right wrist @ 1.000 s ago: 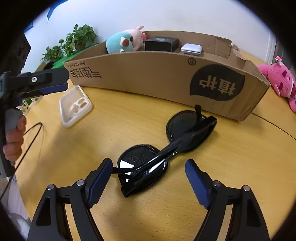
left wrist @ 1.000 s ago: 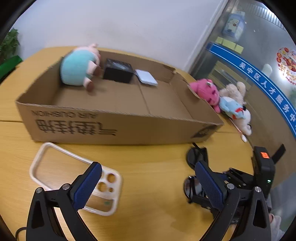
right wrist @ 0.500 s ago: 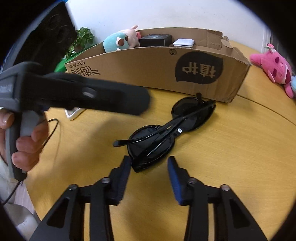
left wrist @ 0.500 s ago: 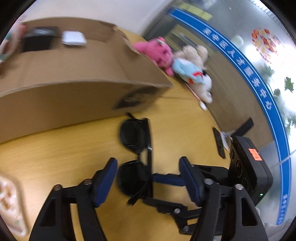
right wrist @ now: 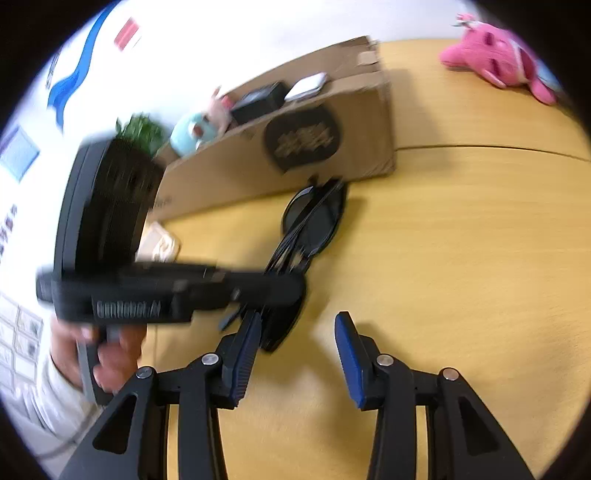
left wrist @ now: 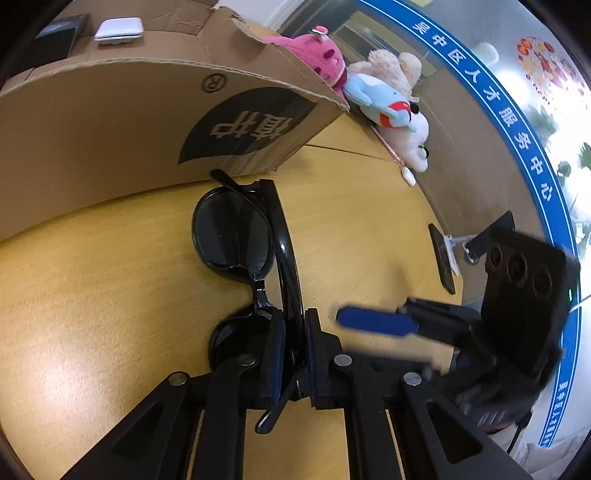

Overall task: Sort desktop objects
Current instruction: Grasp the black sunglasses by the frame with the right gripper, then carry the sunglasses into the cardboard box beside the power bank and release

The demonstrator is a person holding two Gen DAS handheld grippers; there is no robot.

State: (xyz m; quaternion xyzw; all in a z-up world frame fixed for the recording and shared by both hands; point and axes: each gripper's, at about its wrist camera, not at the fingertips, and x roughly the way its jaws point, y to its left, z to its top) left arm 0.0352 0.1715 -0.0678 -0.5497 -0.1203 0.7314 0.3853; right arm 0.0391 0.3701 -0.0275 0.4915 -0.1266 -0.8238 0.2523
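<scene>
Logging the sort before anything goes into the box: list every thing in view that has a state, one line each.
left gripper: shut on the sunglasses.
right gripper: open, empty, jaws just opened slightly.
sunglasses: folded, lying on the table, clamped at one end.
cardboard box: open-topped, upright, a black box and a white case inside.
pink plush: lying on the table outside the box.
</scene>
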